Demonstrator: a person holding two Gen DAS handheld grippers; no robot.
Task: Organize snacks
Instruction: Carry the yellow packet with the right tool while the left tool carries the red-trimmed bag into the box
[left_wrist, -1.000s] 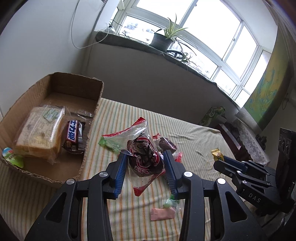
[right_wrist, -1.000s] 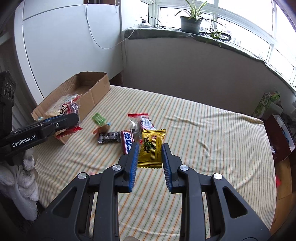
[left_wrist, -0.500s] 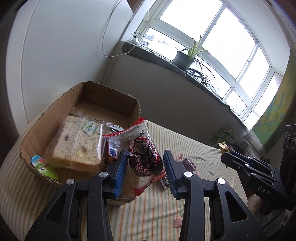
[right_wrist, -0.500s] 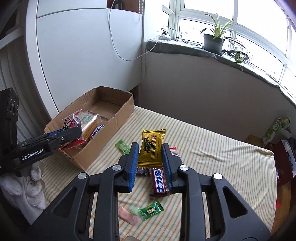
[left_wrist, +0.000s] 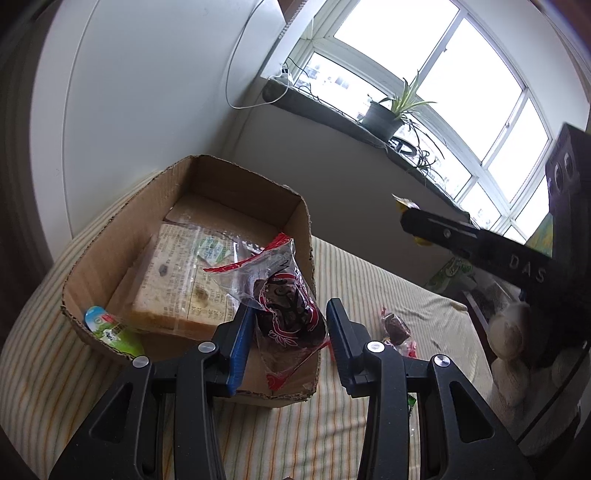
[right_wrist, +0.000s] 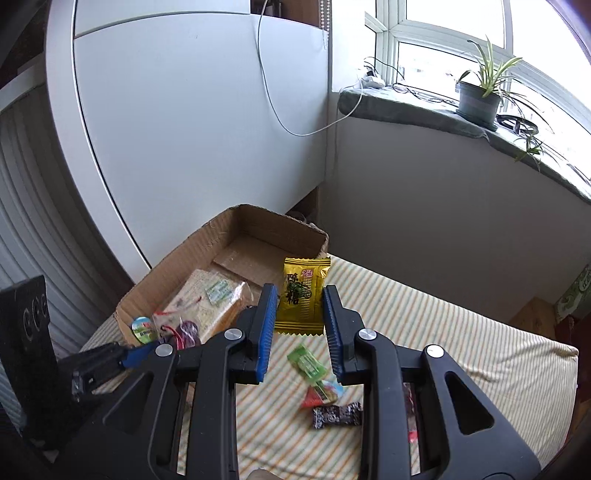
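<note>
**Snack transfer: both tongs loaded, closing on the box**

Snacks are carried in both tongs toward the cardboard box (left_wrist: 207, 173). Left gripper (left_wrist: 290, 325) pinches a clear red-printed pastry bag (left_wrist: 286, 306), dark filling visible, at lower centre of the left view, hanging over the box's near right corner; held by its body so the loose wrapper can drop inside. Right gripper (right_wrist: 300, 314) is narrowed on a gold candy packet (right_wrist: 301, 295), upright at centre of the right view, just short of the box's right wall.

Box already holds a wrapped bread slab (left_wrist: 181, 280) and a small green-blue cup (left_wrist: 110, 328) at its lower-left corner. Loose on the striped cloth (right_wrist: 443, 332), lower centre of the right view: green sachet (right_wrist: 306, 363), dark wrapped bar (right_wrist: 336, 415).

Versus half a second ago: box fills more of both views; pastry bag has moved from beside the box wall to over its edge; gold packet has travelled from mid-cloth to beside the box rim. Grips unchanged.
</note>
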